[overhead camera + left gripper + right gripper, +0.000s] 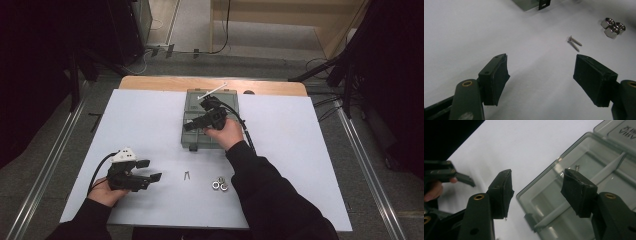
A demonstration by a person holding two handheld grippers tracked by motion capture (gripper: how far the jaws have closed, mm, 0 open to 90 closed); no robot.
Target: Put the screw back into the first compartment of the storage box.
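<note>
Jaws of your right gripper (pixel 537 195) stand spread, empty, over the clear grey plastic compartment box (pixel 210 120) at the desk's far-middle; a screw (pixel 577 167) lies inside. Left gripper (pixel 541 80) gapes too. Next, probably fetch the two steel screws (pixel 574 43) near the front edge.

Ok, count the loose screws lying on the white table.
2 screws, side by side and touching at the heads, left of the hex nuts. A small one may also sit inside the clear box.
</note>
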